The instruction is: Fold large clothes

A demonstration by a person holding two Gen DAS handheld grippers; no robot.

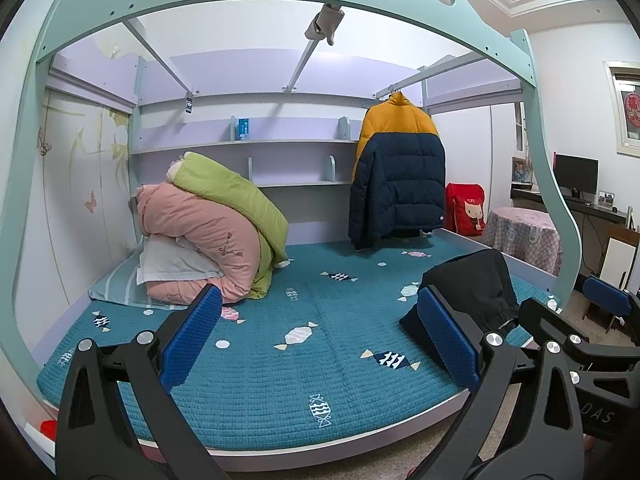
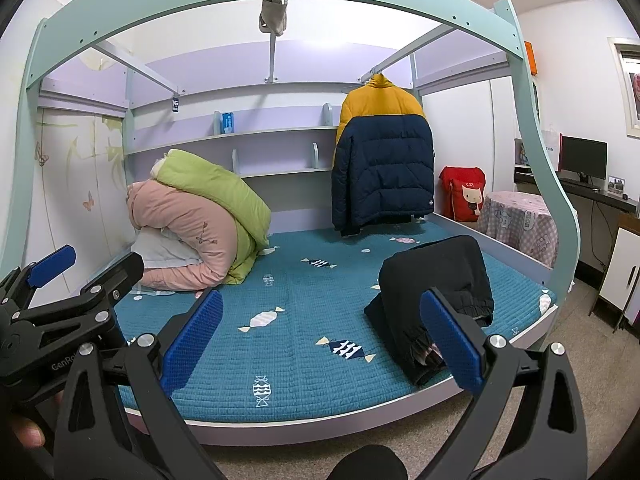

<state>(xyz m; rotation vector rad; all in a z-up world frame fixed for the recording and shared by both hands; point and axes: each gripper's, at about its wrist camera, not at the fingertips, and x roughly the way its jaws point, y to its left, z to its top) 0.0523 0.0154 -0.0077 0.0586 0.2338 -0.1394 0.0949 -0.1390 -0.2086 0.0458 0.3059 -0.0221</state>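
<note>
On bed [image 1: 248, 408], dark trousers [image 1: 468, 284] (bunched)

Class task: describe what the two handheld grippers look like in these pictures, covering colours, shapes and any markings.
Both the left gripper and the right gripper have black, curved plastic arms with cut-out slots and round silver bolts. Each finger ends in a flat blue pad with a fine ribbed texture. Raised lettering shows on the black bodies, only partly readable. No cables or sleeves are visible.

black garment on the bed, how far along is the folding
Looks done: the black garment lies in a folded bundle near the blue quilted bed cover's right edge. In hand: nothing; the left hand-held gripper and right hand-held gripper are both open and empty. Possibly left: the yellow and navy puffer jacket hangs unfolded from the frame.
</note>
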